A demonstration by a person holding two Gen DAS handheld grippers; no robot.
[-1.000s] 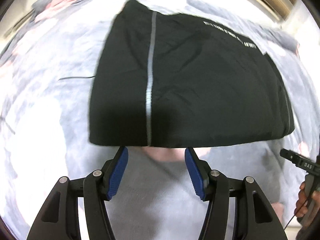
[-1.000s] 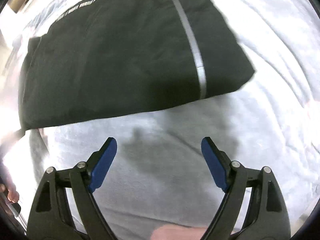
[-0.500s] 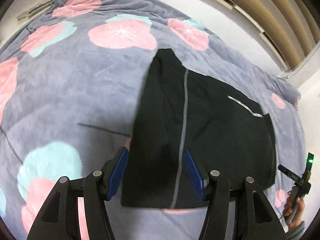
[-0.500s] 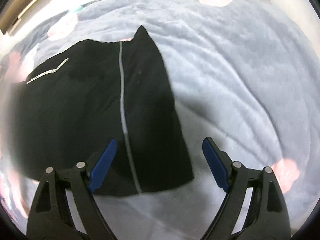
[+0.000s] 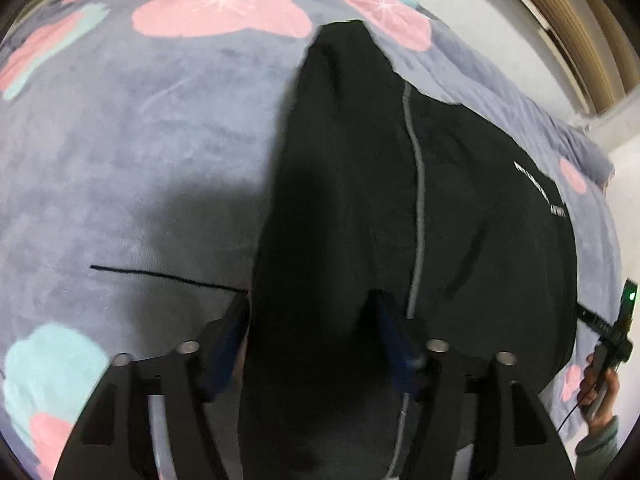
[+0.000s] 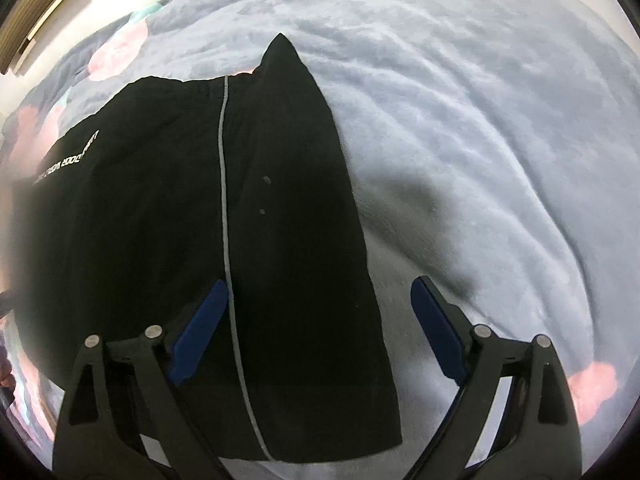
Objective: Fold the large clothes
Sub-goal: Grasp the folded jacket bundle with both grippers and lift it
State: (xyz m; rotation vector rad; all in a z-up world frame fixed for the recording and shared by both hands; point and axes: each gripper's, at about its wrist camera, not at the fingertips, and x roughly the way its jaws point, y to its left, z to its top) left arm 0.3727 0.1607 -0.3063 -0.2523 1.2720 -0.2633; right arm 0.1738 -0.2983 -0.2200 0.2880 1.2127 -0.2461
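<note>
Black folded fabric garment (image 5: pixel 400 220) with grey stripe (image 6: pixel 224 208), flat on floral fleece bed blanket (image 5: pixel 140 140), long axis running away. Left tool (image 5: pixel 312 336) and right tool (image 6: pixel 320 320) both just widened, pads apart over near edge, gripping nothing.

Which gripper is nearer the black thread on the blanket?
Left. The left gripper, jaws just opening over the edge of the black garment, has one of its fingers beside the thread. The right gripper, just opening over the garment, shows no thread in its view.

A grey-blue blanket (image 5: pixel 140 152) with pink and teal flowers carries a folded black garment (image 5: pixel 460 220) lying flat.
</note>
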